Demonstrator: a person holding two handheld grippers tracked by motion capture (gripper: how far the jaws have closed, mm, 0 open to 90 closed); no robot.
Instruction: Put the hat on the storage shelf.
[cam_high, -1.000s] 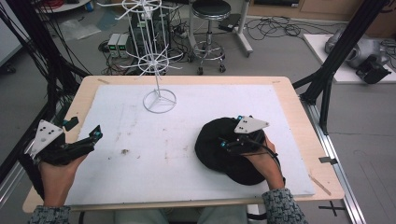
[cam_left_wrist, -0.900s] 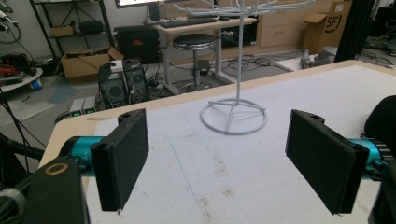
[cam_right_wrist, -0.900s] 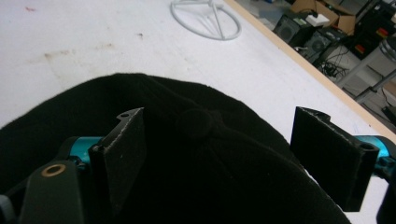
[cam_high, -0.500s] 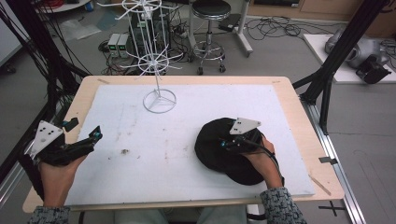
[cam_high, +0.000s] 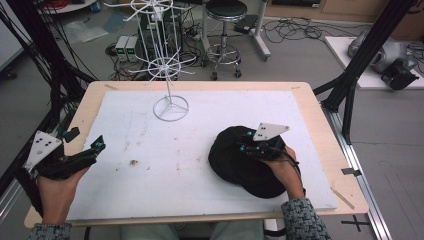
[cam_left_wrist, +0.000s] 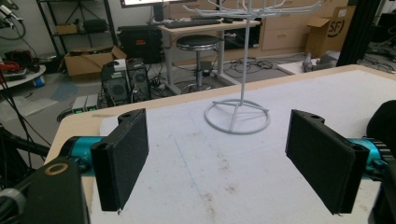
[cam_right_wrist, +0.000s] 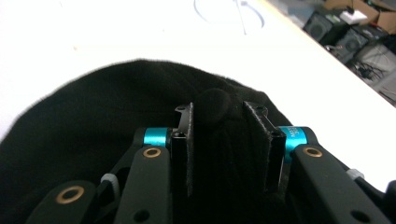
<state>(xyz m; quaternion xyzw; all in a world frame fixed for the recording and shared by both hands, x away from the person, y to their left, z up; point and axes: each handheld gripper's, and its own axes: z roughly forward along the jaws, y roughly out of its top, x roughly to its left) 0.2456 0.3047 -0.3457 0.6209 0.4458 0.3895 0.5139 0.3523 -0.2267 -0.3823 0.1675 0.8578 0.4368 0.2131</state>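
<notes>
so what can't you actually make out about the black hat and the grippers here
- Black hat: high view, its near right part lies under the right gripper and hand; its underside is hidden.
- Right gripper view: jaws have just been closing on a fold of fabric; how firmly they pinch it is unclear.
- White wire rack: left gripper view, top cut off by the edge.
- Left gripper: open, nothing between its jaws.

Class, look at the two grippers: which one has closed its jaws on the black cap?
The right gripper: its jaws have just closed, pinching the black cap. The left gripper is open over bare table.
</notes>
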